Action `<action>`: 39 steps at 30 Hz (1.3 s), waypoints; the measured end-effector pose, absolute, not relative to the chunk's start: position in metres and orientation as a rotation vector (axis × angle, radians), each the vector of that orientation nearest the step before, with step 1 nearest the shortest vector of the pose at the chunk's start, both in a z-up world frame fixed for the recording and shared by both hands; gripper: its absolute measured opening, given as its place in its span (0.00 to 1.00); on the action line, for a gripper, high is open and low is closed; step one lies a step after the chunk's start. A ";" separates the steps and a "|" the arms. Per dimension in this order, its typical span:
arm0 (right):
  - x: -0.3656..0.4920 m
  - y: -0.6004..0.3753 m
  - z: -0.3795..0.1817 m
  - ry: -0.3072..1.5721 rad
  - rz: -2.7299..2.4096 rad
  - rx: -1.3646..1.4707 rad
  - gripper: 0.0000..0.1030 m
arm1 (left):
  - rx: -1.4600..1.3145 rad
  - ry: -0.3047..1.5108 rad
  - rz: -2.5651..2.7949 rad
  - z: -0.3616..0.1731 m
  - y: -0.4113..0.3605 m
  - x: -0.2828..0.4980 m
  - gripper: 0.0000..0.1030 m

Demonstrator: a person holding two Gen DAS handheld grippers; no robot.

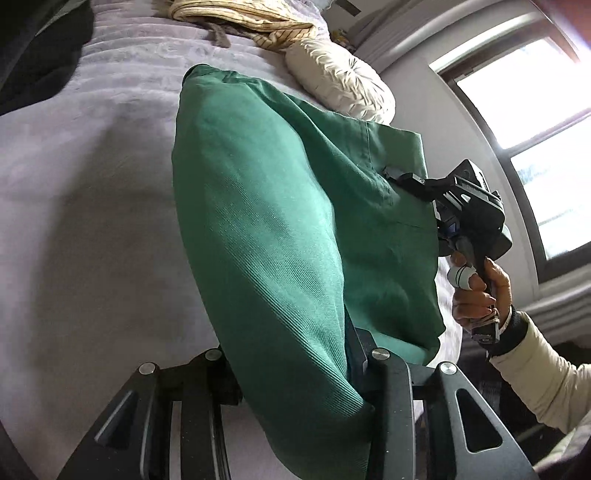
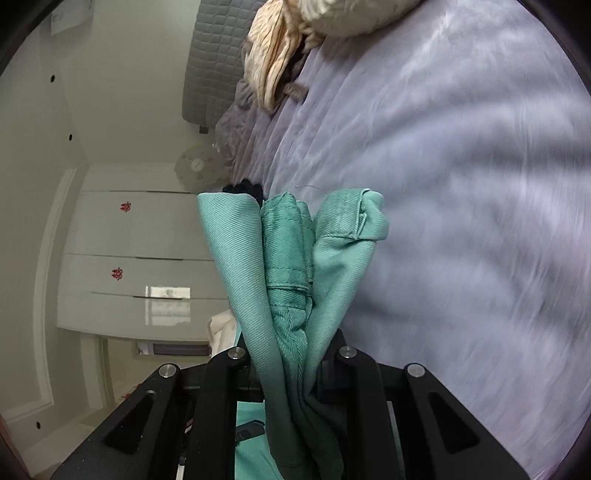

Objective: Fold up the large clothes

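Observation:
A large green garment (image 1: 280, 206) hangs stretched above the lilac bed (image 1: 92, 206). My left gripper (image 1: 295, 373) is shut on one end of it; the cloth drapes over the fingers and hides the tips. My right gripper (image 1: 395, 173), held by a hand, shows at the right of the left wrist view, shut on the garment's far corner. In the right wrist view the right gripper (image 2: 291, 354) is shut on a bunched fold of the green garment (image 2: 291, 258), which stands up between the fingers.
A cream round pillow (image 1: 340, 85) and a striped yellow cloth (image 1: 258, 22) lie at the head of the bed. A dark garment (image 1: 40, 55) lies at the top left. A window (image 1: 535, 147) is on the right. White wardrobe doors (image 2: 140, 258) stand beyond the bed.

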State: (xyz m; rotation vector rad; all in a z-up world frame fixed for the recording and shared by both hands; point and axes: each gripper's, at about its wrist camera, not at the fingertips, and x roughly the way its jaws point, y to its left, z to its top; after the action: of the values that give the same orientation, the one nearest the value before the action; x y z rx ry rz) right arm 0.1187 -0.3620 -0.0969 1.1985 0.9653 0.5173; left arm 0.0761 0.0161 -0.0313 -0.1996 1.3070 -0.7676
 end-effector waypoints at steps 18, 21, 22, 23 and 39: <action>0.067 -0.247 -0.141 1.246 0.286 0.953 0.42 | -0.132 1.434 -0.576 -0.080 0.131 0.009 0.53; 0.059 -0.252 -0.113 1.204 0.215 0.786 0.42 | -0.116 1.342 -0.560 -0.054 0.140 0.020 0.53; 0.059 -0.252 -0.102 1.172 0.205 0.750 0.42 | -0.115 1.313 -0.543 -0.050 0.138 0.029 0.53; 0.057 -0.253 -0.099 1.154 0.208 0.735 0.42 | -0.114 1.287 -0.525 -0.047 0.143 0.035 0.53; 0.088 -0.268 -0.165 1.295 0.044 0.635 0.00 | 0.050 1.256 -0.387 -0.099 0.095 0.058 0.61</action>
State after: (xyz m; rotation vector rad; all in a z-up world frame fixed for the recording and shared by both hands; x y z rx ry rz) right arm 0.0878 -0.2683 -0.1650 0.6348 1.2951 0.0441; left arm 0.0579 0.0951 -0.0991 0.0502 1.2561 -0.3866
